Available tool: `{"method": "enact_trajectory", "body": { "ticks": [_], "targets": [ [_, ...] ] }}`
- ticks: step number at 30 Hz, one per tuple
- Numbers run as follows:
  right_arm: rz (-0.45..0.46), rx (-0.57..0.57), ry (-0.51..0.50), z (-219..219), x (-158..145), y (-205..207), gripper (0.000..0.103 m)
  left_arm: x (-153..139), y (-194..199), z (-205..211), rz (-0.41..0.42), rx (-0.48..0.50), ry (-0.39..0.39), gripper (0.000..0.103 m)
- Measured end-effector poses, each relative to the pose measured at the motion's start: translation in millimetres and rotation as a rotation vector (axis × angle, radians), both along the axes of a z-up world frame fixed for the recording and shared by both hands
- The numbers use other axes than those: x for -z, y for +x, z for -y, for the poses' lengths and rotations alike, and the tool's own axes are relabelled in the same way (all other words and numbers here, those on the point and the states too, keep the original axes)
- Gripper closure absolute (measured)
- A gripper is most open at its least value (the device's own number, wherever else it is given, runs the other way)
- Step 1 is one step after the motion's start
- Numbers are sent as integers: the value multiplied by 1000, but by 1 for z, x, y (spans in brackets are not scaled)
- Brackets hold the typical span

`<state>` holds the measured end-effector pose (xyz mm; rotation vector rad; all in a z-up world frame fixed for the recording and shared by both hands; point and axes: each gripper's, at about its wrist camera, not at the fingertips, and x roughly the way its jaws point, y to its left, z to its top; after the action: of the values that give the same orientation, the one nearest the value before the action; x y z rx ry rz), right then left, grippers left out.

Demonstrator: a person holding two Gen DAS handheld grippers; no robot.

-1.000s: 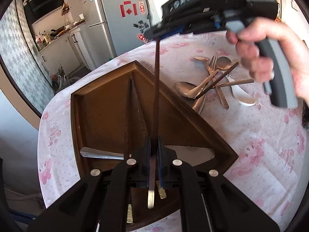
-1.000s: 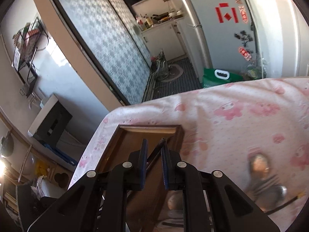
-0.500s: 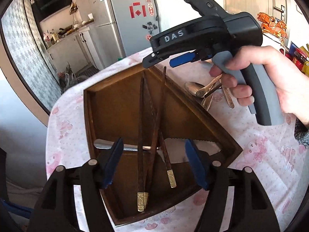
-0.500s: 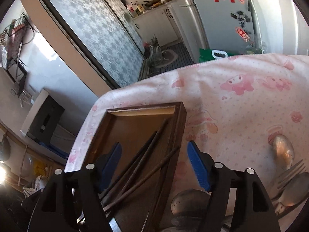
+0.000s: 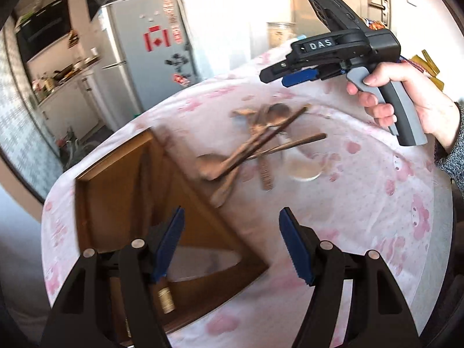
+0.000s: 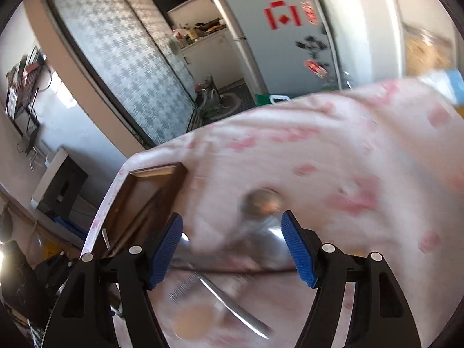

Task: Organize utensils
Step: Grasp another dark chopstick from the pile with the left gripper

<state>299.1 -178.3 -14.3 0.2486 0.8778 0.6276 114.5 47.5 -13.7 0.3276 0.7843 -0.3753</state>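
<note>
A brown wooden tray [image 5: 87, 203] lies on the pink tablecloth, with dark chopsticks [image 5: 165, 293] and a knife blade in it. A pile of spoons, forks and chopsticks [image 5: 255, 142] lies on the cloth to its right. My left gripper [image 5: 232, 243] is open and empty above the tray's right edge. My right gripper [image 5: 290, 78] is held in a hand above the far side of the pile. In the right wrist view it [image 6: 232, 249] is open and empty over blurred spoons [image 6: 261, 203], with the tray [image 6: 136, 191] to the left.
The round table's edge [image 5: 49, 197] runs close behind the tray. A white ceramic spoon [image 5: 304, 171] lies at the right of the pile. A fridge [image 5: 145, 43] and kitchen counter stand beyond the table.
Both grippers let go of the chopstick, which now lies in the tray. Both opened wide and swung right, from over the tray toward the utensil pile.
</note>
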Motion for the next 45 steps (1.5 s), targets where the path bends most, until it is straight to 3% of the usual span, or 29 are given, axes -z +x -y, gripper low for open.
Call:
{"method": "enact_trajectory", "body": {
  "ticks": [5,10,15,20,26,28,30,35,45],
  "targets": [
    [-47,25,51,35,15,-5,45,9,15,32,-26,44,19,32],
    [-191,57,174,54,38,-7,45,14,33,50,-27,60,46,32],
    [-207,13,184,38,44,-16,45,20,63,59,-42,58,95,33],
    [-200,2,189,31,44,-15,44,21,85,56,-96,34,69,50],
    [-246,24,249,37,53,-6,43,33,97,55,-132,46,92,53],
    [-256,38,264,39,56,-3,43,38,96,57,-141,64,110,63],
    [-268,50,285,42,60,-1,43,39,95,60,-147,79,110,83],
    [-278,76,341,48,63,4,43,41,87,67,-142,109,136,89],
    [-257,111,314,41,63,9,43,15,67,76,-107,132,65,97]
  ]
}}
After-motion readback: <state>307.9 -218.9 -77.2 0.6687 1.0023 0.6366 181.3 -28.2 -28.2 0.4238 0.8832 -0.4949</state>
